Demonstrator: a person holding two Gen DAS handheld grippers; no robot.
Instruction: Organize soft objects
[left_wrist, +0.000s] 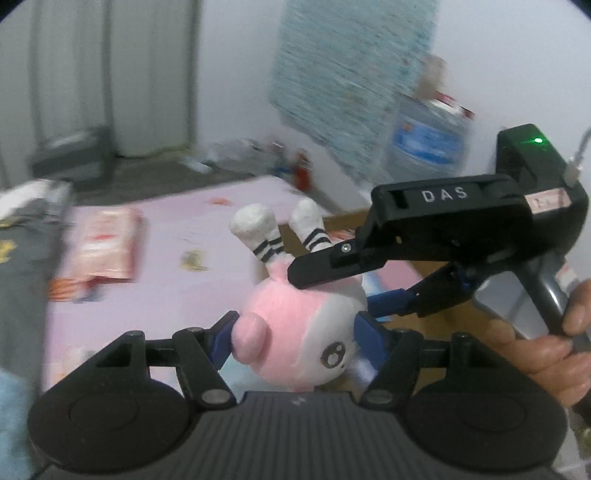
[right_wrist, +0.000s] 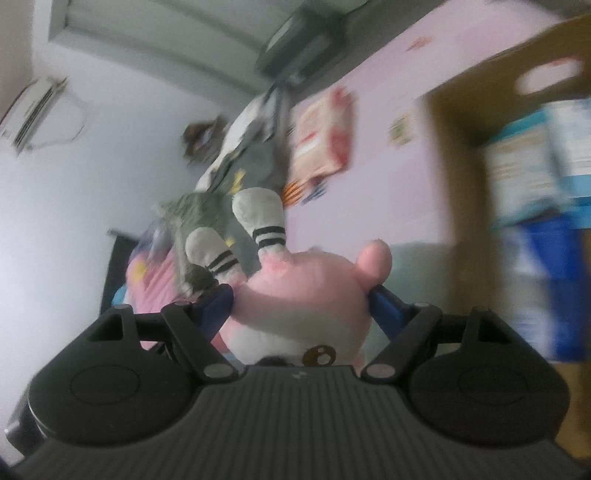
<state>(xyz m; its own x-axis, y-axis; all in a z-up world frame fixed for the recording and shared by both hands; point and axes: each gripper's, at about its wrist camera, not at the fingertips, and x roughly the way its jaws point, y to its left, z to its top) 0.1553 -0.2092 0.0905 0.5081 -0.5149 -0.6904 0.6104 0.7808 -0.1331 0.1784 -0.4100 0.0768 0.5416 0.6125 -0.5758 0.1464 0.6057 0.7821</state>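
A pink and white plush toy hangs upside down, its white feet in striped socks pointing up, clamped from two sides. The left gripper has its blue pads pressed into the toy's head, roughly half open around it. The right gripper squeezes the same toy, its jaws set wider; in the left wrist view its upper finger crosses the toy's body. A hand grips its handle, cut off at the frame edge. Beyond the toy lies a pink mat; a cardboard box stands right of the right gripper, its contents smeared by motion blur.
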